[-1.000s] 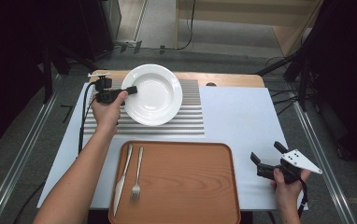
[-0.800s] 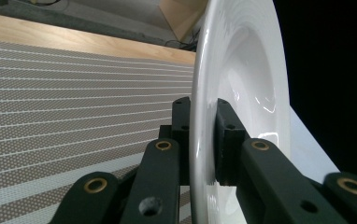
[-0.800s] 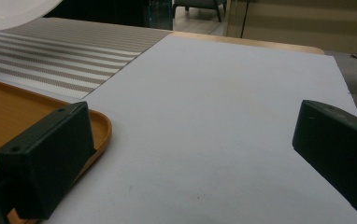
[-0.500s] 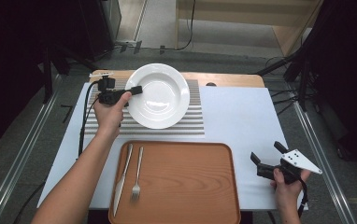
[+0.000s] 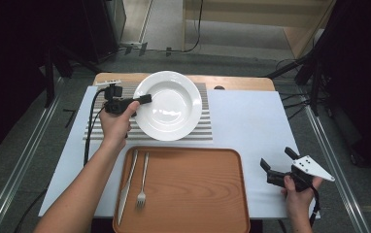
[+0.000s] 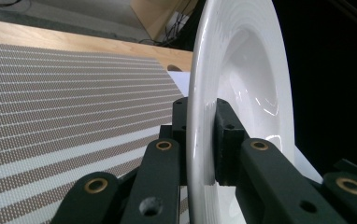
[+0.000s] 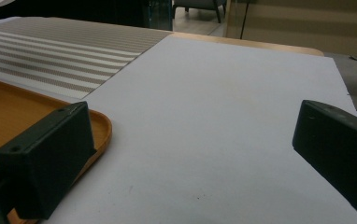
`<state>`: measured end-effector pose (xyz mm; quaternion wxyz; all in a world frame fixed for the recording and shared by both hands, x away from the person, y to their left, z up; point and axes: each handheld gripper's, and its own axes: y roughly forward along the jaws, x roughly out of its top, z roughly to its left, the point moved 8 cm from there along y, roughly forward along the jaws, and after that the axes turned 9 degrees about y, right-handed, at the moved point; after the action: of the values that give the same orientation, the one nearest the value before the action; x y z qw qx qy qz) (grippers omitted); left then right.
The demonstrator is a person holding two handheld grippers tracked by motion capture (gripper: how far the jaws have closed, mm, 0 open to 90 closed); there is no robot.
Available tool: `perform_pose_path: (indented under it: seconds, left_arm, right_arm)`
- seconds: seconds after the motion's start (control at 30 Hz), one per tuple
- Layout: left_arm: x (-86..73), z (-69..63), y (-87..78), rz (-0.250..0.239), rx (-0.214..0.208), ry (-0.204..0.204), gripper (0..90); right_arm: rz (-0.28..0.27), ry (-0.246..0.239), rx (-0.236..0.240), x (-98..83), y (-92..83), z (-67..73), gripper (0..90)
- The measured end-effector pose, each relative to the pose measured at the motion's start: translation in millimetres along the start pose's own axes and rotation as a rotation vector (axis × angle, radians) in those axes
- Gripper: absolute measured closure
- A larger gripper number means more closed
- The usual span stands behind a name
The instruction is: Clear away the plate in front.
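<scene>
Plate (image 5: 169,104) shifted right, rim clamped.

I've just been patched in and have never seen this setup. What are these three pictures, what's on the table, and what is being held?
No robot here: a person holds a handheld gripper in each hand. The high view looks down on the table; each gripper view looks along that gripper's own black jaws. The left gripper is shut on the rim of a white plate over a striped mat. The right gripper is open, holding nothing, above the white table. A wooden tray carries a knife and fork.
</scene>
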<state>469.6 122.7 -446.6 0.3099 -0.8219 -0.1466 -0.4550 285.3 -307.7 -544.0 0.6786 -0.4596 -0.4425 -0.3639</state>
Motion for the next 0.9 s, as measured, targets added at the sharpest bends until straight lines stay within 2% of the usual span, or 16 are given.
perform_pose_path:
  seconds: [0.4,0.9]
  left_arm:
    - [-13.7,-15.1,-3.4,0.027,-0.035,0.009,81.4]
    - [-33.4,-34.9,-8.1,0.05,-0.102,0.012,81.2]
  right_arm:
    - [0.001,-0.002,-0.003,-0.1,0.1,0.2,0.0]
    - [-0.002,-0.003,-0.002,0.2,-0.3,0.5,0.0]
